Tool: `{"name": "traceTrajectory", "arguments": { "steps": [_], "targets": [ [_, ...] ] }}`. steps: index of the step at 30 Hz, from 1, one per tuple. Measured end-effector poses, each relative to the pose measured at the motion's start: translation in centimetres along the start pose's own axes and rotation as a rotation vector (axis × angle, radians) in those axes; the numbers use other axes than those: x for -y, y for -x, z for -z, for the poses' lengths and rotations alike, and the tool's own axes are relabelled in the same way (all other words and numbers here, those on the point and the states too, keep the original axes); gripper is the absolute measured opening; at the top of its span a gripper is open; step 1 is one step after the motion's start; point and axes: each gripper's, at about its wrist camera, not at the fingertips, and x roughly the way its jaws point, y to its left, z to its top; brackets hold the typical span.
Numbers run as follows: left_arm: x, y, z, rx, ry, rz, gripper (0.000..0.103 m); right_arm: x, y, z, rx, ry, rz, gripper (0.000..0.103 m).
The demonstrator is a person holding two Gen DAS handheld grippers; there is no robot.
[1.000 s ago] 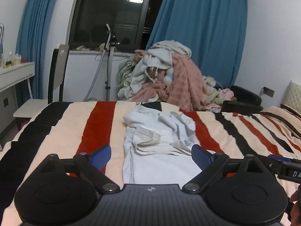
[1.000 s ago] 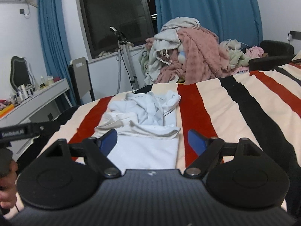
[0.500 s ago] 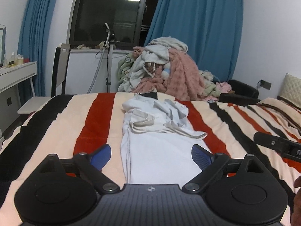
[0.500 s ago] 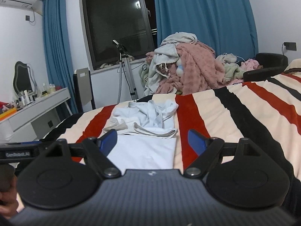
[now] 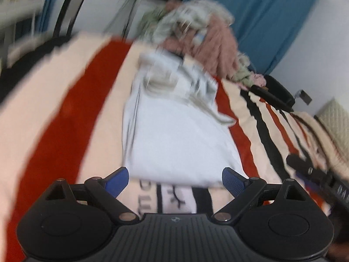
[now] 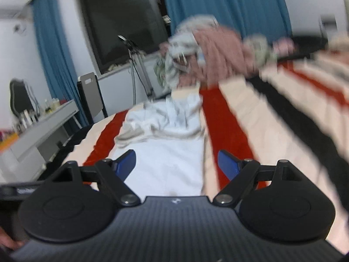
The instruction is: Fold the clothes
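A pale blue-white garment point(image 5: 174, 135) is lying lengthwise on a bed with a blanket point(image 5: 65, 113) striped in red, cream and black. Both views are blurring with motion, so fine detail is hard to read. The near half of the garment is lying flat and smooth; the far half is bunching into a crumpled heap of folds. Its near hem is sitting just ahead of both grippers.

The left gripper point(image 5: 175, 180) is tilting down toward that hem, its blue-padded fingers point(image 5: 116, 180) standing wide apart with nothing between them but the cloth's edge below. The right gripper point(image 6: 176, 163) is hovering over the same flat section from the other side, its fingers point(image 6: 228, 163) also spread wide and holding nothing. Whether either is touching the fabric cannot be told.

Behind the bed, a large pile of clothes point(image 6: 205, 50) in pink, grey and green is waiting beneath blue curtains point(image 6: 218, 2) and a dark window point(image 6: 122, 15).

The garment looks light, thin and limp, so it will likely sag and drape rather than hold shape, and may slide on the blanket. The sensible places to pinch appear to be the two near corners of the hem, one per gripper, catching every layer so the cloth is lifting evenly.
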Motion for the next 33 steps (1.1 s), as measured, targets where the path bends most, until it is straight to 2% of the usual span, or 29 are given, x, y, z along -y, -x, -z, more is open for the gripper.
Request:
{"name": "traceTrajectory", "arguments": {
  "steps": [3,4,5,8,10,12,13,14,18,20,23,27,29,31,33],
  "targets": [
    [-2.7,-2.8,-0.3,-0.096,0.176,0.019,0.090,2.0,-1.9,1.1,-0.117,-0.217,-0.081,0.084],
    [-3.4,-3.4,-0.3,-0.096,0.218,0.012,0.082,2.6,-2.7,1.7,-0.156,-0.291,-0.116,0.084],
    [-4.0,-3.9,-0.3,-0.091,0.258,0.002,0.081,2.9,-3.5,2.4,-0.189,-0.345,-0.139,0.084],
    [-5.8,-5.2,-0.4,-0.072,0.366,0.011,0.081,3.2,-5.7,4.4,-0.250,-0.478,-0.217,0.075],
    [-6.4,-5.8,-0.6,-0.052,0.406,0.025,0.081,3.5,-7.1,5.2,-0.259,-0.550,-0.239,0.074],
    [-6.5,-6.1,-0.7,-0.028,0.420,0.028,0.080,3.8,-8.4,5.8,-0.258,-0.612,-0.249,0.072],
    [-6.4,-6.3,-0.7,-0.014,0.425,0.026,0.075,4.0,-8.9,6.0,-0.249,-0.630,-0.241,0.070],
    [-6.4,-6.4,-0.8,0.000,0.430,0.021,0.065,4.1,-9.2,6.1,-0.238,-0.645,-0.232,0.066],
    [-6.4,-6.7,-1.2,0.019,0.435,-0.016,0.038,5.1,-9.2,6.3,-0.184,-0.696,-0.176,0.044],
    [-6.5,-6.7,-1.3,0.027,0.444,-0.011,0.021,5.6,-8.6,6.4,-0.162,-0.725,-0.149,0.041],
    [-6.4,-6.2,-1.7,0.045,0.442,0.005,0.016,6.3,-7.7,6.2,-0.126,-0.766,-0.118,0.041],
    [-6.0,-5.1,-2.0,0.070,0.421,0.018,0.015,7.0,-7.2,6.1,-0.095,-0.790,-0.102,0.041],
    [-5.9,-4.6,-2.1,0.082,0.415,0.024,0.014,7.2,-7.4,6.0,-0.096,-0.787,-0.111,0.032],
    [-5.9,-4.0,-2.0,0.095,0.405,0.026,0.014,7.2,-7.5,6.0,-0.103,-0.769,-0.121,0.028],
    [-5.8,-3.4,-1.9,0.107,0.403,0.037,0.013,7.1,-7.3,5.8,-0.101,-0.749,-0.123,0.018]
  ]
}}
